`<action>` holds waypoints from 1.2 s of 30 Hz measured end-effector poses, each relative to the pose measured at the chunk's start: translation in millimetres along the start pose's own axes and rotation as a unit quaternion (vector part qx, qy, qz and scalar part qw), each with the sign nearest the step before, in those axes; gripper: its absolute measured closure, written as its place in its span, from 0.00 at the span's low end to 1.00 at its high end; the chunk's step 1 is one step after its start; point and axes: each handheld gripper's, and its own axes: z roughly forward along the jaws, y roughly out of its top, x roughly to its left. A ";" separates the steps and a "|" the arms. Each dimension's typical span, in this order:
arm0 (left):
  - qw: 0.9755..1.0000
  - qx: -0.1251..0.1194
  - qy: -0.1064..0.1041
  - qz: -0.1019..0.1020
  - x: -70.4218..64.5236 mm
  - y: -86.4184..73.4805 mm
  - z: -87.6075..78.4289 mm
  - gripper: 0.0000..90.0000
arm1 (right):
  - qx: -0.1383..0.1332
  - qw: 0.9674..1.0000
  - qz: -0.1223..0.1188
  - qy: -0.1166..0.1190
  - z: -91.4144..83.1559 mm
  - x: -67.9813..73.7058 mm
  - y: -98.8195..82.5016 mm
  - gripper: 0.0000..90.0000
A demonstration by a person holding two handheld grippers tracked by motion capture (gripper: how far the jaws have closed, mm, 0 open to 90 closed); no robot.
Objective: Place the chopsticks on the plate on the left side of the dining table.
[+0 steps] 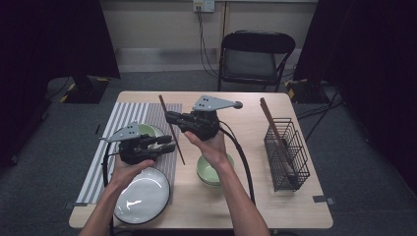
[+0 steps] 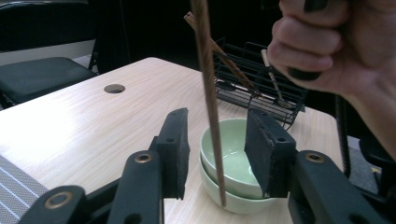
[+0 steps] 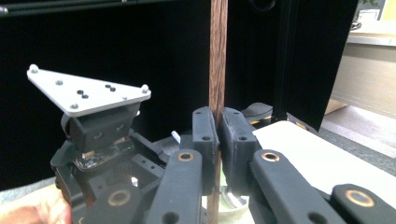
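A long brown chopstick (image 1: 173, 132) hangs tilted above the table, and my right gripper (image 1: 170, 118) is shut on it near its upper half. In the right gripper view the pads (image 3: 205, 135) press the chopstick (image 3: 217, 56) from both sides. My left gripper (image 1: 171, 143) points right, level with the stick's lower part. In the left gripper view the chopstick (image 2: 209, 102) stands between my left gripper's (image 2: 219, 151) two pads with a gap on each side, so the jaws are open. Behind it sit two stacked green bowls (image 2: 233, 172).
A black wire rack (image 1: 286, 152) with more chopsticks (image 1: 273, 125) and a utensil stands at the right. The green bowls (image 1: 214, 171) sit mid-table. A striped placemat (image 1: 123, 123) carries a dark-rimmed white plate (image 1: 142, 196) and another green bowl (image 1: 150, 130). A folding chair (image 1: 255, 56) stands behind the table.
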 end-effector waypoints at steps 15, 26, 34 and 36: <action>1.000 -0.021 0.014 0.003 4.9 -3.0 -8.0 0.91 | -0.012 0.999 0.001 0.034 19.1 15.4 2.0 0.95; 1.000 -0.015 0.007 0.010 5.4 -1.8 -10.8 0.95 | -0.019 0.999 -0.003 0.046 7.8 13.6 3.5 0.94; 1.000 -0.016 0.011 0.008 9.1 -0.6 -18.5 0.95 | -0.006 0.998 -0.008 0.061 5.0 12.1 1.0 0.72; 1.000 -0.014 0.013 0.010 9.9 1.0 -21.9 0.95 | -0.002 0.998 -0.003 0.058 3.4 10.3 -2.3 0.68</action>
